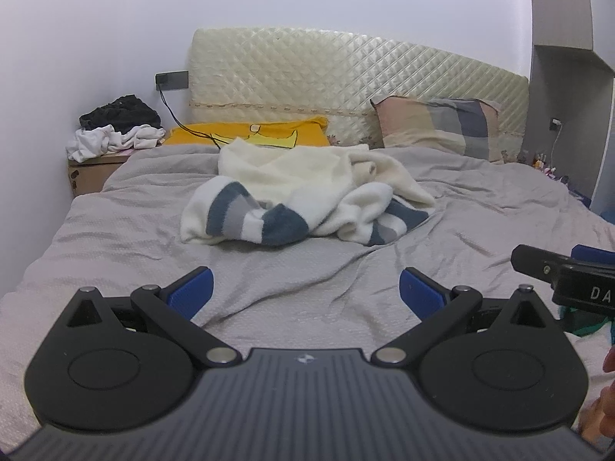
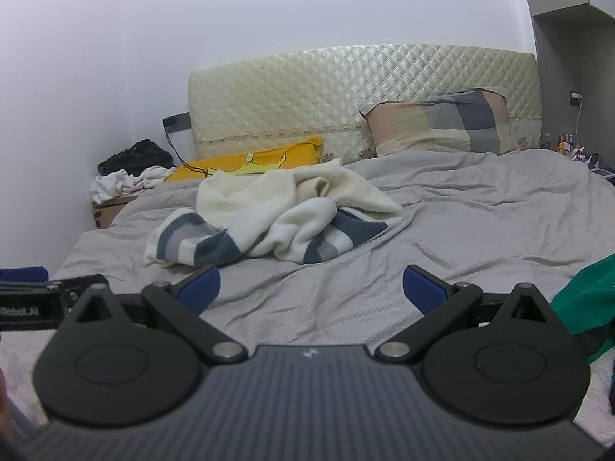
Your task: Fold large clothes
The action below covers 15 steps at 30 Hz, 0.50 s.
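A crumpled cream sweater [image 1: 303,192] [image 2: 276,211] with blue and grey striped sleeves lies in a heap in the middle of the grey bed cover [image 1: 115,238] [image 2: 480,230]. My left gripper [image 1: 305,288] hovers low over the cover, short of the sweater, open with nothing between its blue pads. My right gripper [image 2: 311,286] is also open and empty, held just to the right of the left one. A corner of the right gripper [image 1: 569,276] shows in the left wrist view, and the left gripper [image 2: 38,299] shows at the left edge of the right wrist view.
A green garment [image 2: 592,292] lies at the bed's right side. A yellow pillow [image 1: 246,136] and a patchwork pillow [image 1: 438,126] lean on the quilted headboard [image 1: 346,73]. A cardboard box [image 1: 92,171] with black and white clothes [image 1: 115,126] stands at the left. A cable [image 1: 180,119] runs from the wall socket.
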Each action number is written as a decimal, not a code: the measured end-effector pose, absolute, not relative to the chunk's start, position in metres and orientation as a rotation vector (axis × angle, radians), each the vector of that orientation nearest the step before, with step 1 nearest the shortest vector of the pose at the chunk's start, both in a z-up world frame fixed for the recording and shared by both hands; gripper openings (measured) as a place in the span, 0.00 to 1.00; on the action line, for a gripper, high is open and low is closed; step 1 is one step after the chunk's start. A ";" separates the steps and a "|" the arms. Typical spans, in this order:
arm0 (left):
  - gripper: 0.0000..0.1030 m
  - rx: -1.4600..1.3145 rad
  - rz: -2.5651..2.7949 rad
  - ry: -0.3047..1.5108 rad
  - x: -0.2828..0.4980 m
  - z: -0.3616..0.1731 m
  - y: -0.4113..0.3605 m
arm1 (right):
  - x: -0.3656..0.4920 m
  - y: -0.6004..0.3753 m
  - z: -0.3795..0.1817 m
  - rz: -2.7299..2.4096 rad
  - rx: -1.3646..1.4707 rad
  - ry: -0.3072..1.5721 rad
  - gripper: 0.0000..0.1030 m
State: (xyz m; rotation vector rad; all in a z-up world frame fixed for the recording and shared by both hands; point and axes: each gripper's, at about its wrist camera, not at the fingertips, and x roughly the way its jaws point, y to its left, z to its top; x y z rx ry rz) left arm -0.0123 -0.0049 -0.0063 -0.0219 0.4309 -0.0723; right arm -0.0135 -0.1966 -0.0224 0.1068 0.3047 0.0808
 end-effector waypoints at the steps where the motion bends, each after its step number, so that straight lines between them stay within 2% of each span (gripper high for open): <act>1: 1.00 -0.022 -0.073 0.430 -0.014 -0.005 -0.005 | -0.015 -0.196 -0.021 0.078 0.101 0.299 1.00; 15: 1.00 -0.065 -0.103 0.433 -0.034 0.012 -0.007 | -0.028 -0.213 0.000 0.041 0.152 0.262 1.00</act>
